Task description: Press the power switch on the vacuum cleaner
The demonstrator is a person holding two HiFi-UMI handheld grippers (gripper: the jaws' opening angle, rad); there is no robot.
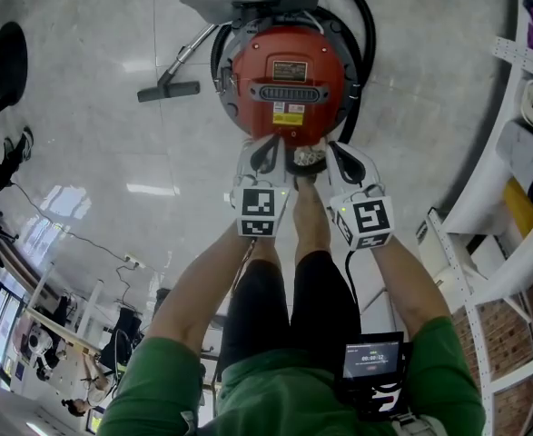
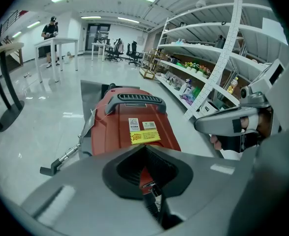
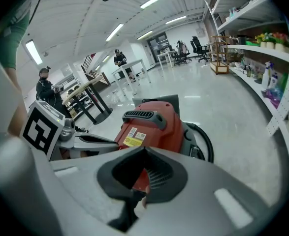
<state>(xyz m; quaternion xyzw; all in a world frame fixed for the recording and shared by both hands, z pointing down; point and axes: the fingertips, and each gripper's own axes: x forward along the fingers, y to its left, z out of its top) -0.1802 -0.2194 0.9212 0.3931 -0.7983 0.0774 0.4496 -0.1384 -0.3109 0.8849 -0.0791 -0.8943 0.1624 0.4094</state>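
I hold the left gripper (image 1: 268,148) and right gripper (image 1: 339,153) side by side at the near end of the round red plastic vacuum cleaner (image 1: 289,71) on the glossy pale floor (image 1: 103,107). Both claws are pressed together and empty, probably to prod its switch, which I cannot pick out.

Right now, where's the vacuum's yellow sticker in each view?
Head view: upper centre, yellow sticker on the red vacuum cleaner.
Left gripper view: sticker at centre.
Right gripper view: sticker left of centre.
Shared landmark: black carry handle next to it.
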